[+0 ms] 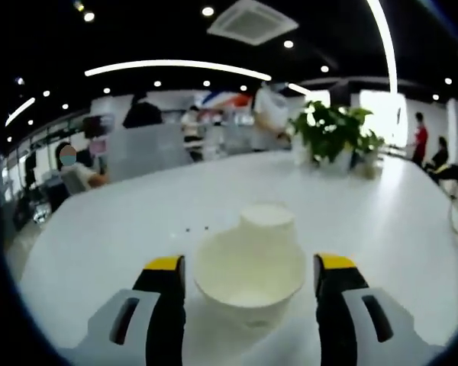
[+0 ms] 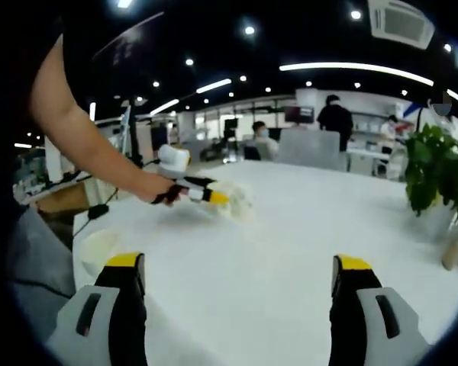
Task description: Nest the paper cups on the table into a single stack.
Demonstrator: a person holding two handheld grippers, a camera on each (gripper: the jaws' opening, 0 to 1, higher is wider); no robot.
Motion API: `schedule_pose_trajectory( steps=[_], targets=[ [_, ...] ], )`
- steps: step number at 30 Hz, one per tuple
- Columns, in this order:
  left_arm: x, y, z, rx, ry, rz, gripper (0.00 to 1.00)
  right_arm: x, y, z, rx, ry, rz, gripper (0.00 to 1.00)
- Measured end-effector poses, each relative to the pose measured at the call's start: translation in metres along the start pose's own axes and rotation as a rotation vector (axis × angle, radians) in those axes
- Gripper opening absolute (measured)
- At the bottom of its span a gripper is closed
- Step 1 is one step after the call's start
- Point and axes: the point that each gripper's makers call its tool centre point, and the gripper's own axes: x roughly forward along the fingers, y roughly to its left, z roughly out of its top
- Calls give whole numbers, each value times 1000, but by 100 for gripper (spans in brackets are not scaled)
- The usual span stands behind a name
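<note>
open-plan office, dim ceiling with strip lights, people seated and standing at the far side; white table (image 1: 122, 221) carries everything listed below.

item: paper cup (image 1: 249, 276), white, upright, mouth up, seen in the left gripper view; it stands between my left gripper (image 1: 250, 288) jaws, roughly centred, with a gap showing on each side, so i record the jaws as spread and not yet touching it.

item: second paper cup (image 1: 267, 216), just behind the first on the table, further from the near edge; it appears upside down, base up, though blur leaves me unsure.

item: potted plant (image 1: 332, 133), toward the far right of the table, well apart from the cups.

item: right gripper (image 2: 240, 286), jaws wide apart over bare table, nothing between them; in the right gripper view the left gripper (image 2: 218, 198) shows ahead and to the left, carried by a person's hand (image 2: 154, 187), its yellow tips at a pale cup shape (image 2: 237, 200) too blurred to describe; a pale rounded thing (image 2: 99, 248) near the left edge i cannot identify.

relation that matters: the nearer cup's axis is vertical and sits straight ahead along the left jaws, inside their span; the left gripper is far nearer both cups than the right.

judgement: grasp stage, stacking hardly begun; closing should be gentle, as thin paper walls will likely buckle.
</note>
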Motion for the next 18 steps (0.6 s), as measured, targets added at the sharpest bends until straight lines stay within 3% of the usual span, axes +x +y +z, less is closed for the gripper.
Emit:
schedule_pose_trajectory(
  steps=[5,18],
  targets=[
    [6,-2,-16,73,74,-28,48,-2,-1,0,8,-1,-8,100],
    [3,-2,-16,16,71,-46,46,0,12,-3,10,9,14,100]
  ],
)
